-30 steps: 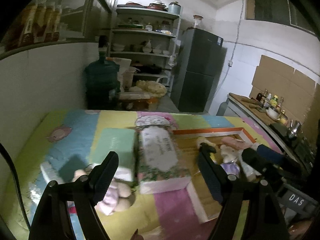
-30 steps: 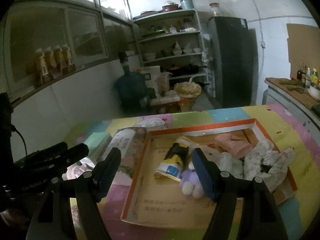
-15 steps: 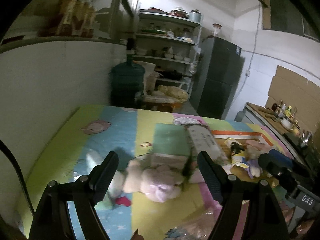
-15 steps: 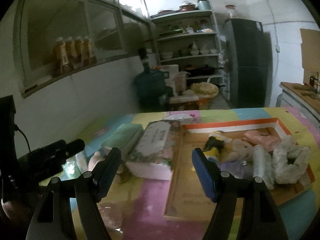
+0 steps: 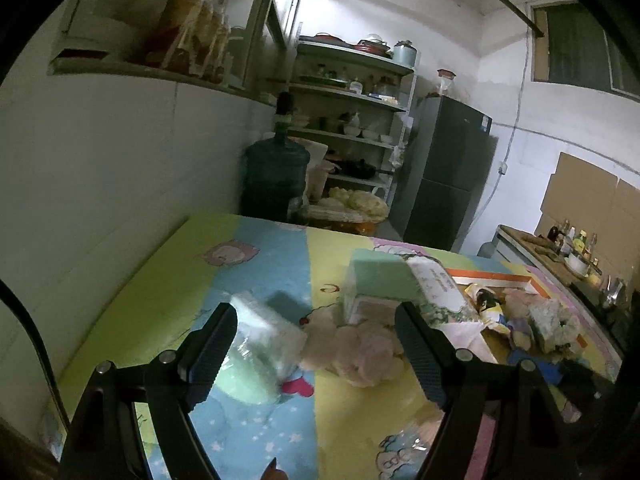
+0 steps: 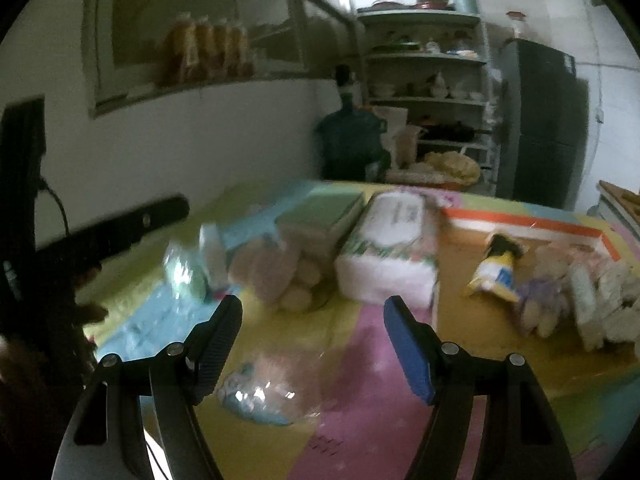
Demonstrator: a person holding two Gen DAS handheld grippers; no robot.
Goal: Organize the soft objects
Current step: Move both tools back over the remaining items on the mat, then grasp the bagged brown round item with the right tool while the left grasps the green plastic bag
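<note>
Hovering above the colourful cartoon play mat [image 5: 272, 264], the left gripper [image 5: 316, 350] has its fingers spread wide with nothing between them. Framed in that gap lie a pink plush toy [image 5: 356, 350] and, just left of it, a clear-wrapped pack of tissues [image 5: 264, 332], both on the mat well in from its left edge. Behind the plush sits a green-topped box [image 5: 380, 280], touching a floral-print tissue pack [image 5: 440, 292] on its right side.

The right gripper [image 6: 312, 338] is likewise spread apart and empty, over the mat's near edge. A crumpled clear plastic bag [image 6: 268, 394] lies just below its fingers. Farther right, the orange-rimmed cardboard tray [image 6: 520, 222] sits beside the floral pack, holding a small doll in yellow and blue [image 6: 494, 270], a purple plush [image 6: 538, 306] and a whitish fluffy heap [image 6: 600, 300] by the tray's right rim. The right view is blurred, so finer detail cannot be told.
</note>
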